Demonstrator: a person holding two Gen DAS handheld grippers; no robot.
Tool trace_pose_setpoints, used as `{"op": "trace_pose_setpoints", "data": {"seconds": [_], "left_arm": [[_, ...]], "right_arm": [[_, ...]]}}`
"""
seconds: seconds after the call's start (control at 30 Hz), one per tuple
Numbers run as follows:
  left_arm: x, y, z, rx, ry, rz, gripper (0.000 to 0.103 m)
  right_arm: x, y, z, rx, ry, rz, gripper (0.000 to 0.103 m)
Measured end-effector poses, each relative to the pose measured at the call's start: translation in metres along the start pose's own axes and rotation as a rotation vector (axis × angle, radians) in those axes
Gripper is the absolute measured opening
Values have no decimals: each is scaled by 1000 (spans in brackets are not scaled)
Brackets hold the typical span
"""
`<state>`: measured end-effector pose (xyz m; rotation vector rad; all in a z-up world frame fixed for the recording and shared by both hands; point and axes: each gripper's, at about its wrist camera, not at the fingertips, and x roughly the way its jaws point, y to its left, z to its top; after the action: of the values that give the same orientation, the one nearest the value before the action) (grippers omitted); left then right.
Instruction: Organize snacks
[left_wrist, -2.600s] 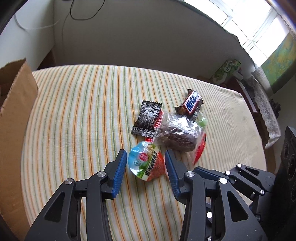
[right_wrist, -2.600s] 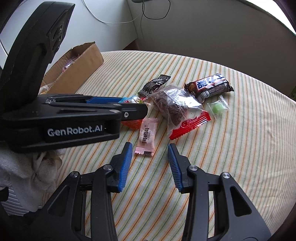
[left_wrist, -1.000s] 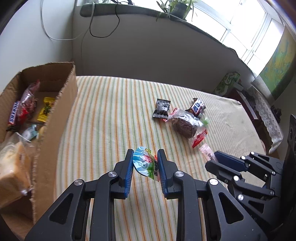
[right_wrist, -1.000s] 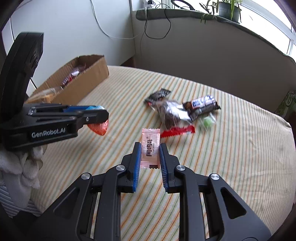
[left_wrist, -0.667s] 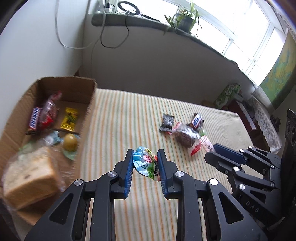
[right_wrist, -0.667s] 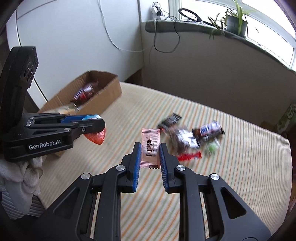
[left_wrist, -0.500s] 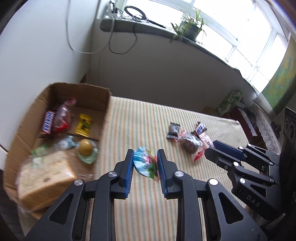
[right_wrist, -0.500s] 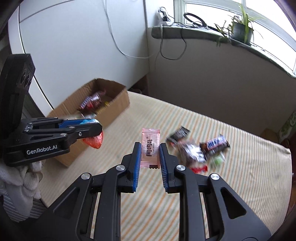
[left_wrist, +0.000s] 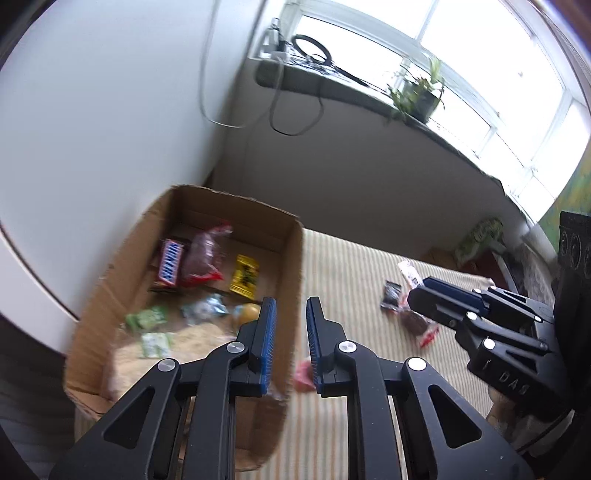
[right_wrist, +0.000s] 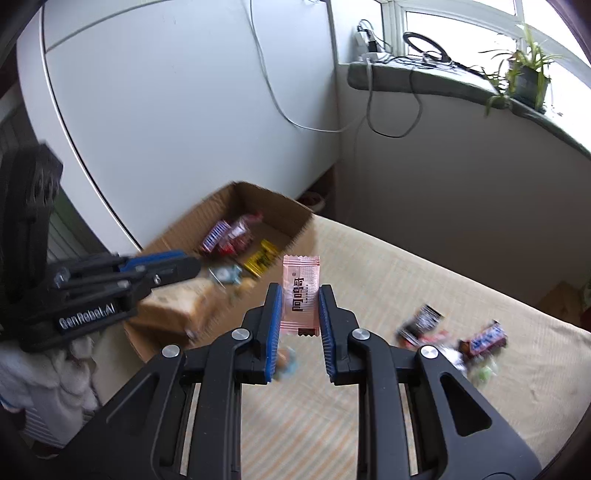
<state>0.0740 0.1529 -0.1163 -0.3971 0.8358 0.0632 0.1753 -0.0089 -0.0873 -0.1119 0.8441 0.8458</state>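
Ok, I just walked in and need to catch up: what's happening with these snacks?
A person with a tool in each hand is sorting snacks into a box. The right tool grips a pink sachet, raised near the box. The left tool hangs by the box's wall with nothing between its fingers. A blurred cup shows below, outside the box. Other snacks lie on the table.

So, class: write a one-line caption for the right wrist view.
Right tool grips a pink sachet, cardboard snack box beyond.
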Motion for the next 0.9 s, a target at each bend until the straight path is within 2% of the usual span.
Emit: {"op": "trace_pose_setpoints", "data": {"seconds": [0.07, 0.33, 0.7, 0.73, 0.77, 0.83, 0.9], "left_arm": [[-2, 6, 2, -2, -4, 12, 15], [-10, 28, 7, -34, -7, 56, 15], [-18, 49, 8, -59, -14, 90, 15], [-19, 49, 8, -60, -14, 90, 16], [-19, 50, 8, -60, -13, 90, 16], [-19, 50, 8, -61, -11, 96, 16], [-19, 50, 8, -57, -10, 100, 16]], "right_arm": [[11, 8, 13, -4, 15, 53, 20], [54, 52, 37, -129, 64, 101, 20], [74, 66, 50, -141, 103, 139, 22], [74, 67, 50, -150, 104, 131, 27], [74, 69, 51, -155, 102, 125, 41], [72, 69, 51, -153, 89, 110, 59], [68, 66, 52, -139, 76, 110, 60]]}}
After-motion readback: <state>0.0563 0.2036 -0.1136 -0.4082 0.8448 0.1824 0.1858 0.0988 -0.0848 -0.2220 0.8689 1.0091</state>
